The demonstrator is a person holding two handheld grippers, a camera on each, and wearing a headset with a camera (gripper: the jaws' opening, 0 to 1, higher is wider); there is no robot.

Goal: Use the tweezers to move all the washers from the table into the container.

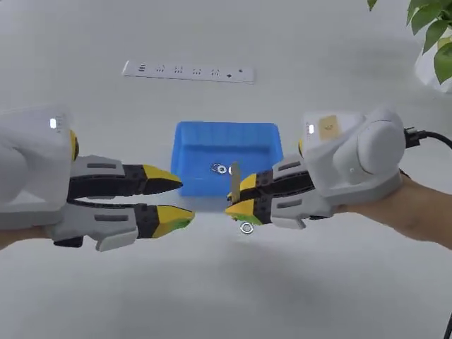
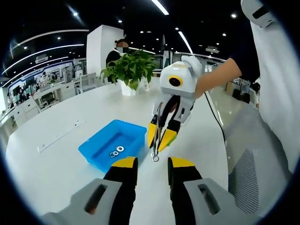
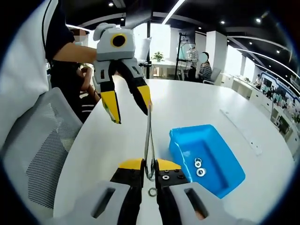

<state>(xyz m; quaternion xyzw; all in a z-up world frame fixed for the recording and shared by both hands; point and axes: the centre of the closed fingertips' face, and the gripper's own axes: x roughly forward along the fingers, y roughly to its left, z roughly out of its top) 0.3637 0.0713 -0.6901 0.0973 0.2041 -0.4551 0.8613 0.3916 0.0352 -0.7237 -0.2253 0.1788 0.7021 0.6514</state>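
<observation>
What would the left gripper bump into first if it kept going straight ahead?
Probably the tweezers, held in the right gripper facing it. The left gripper points right at them, though depth is unclear.

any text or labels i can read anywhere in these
No text here is readable.
On the power strip: small dark marks by the sockets, too small to read.
On the right gripper, which holds the tweezers: a tan sticker, too blurred to read.
</observation>
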